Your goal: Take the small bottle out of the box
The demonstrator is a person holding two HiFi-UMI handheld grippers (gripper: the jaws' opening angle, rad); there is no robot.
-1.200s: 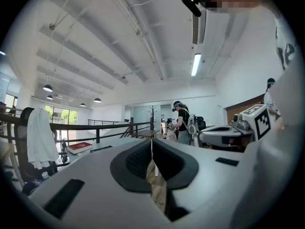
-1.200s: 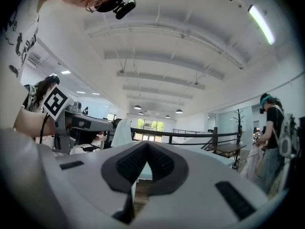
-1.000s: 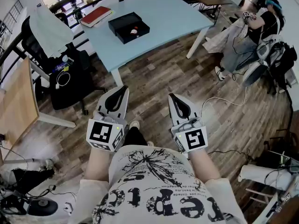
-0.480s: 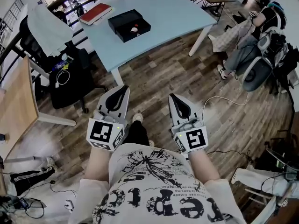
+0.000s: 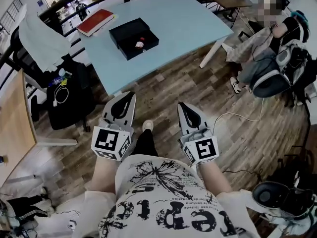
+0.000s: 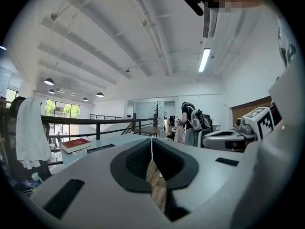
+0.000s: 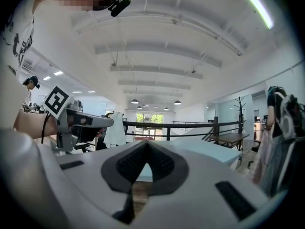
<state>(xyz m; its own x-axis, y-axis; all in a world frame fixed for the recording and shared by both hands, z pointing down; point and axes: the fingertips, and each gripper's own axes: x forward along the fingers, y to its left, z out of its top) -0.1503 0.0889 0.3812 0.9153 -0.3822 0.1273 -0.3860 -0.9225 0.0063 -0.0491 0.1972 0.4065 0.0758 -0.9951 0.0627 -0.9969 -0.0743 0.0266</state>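
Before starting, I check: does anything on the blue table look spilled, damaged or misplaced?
Nothing stands out. The black box sits open on the table, the small bottle inside it, the red book beside it.

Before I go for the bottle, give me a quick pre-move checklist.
1. Box open: ok.
2. Small bottle showing inside the box: ok.
3. Left gripper empty: ok; jaws together, so not ok for a grasp.
4. Right gripper empty: ok; jaws also together, not ok.
5. Grippers at the table: not ok, both hang over the floor short of it.
6. Red book apart from the box: ok.
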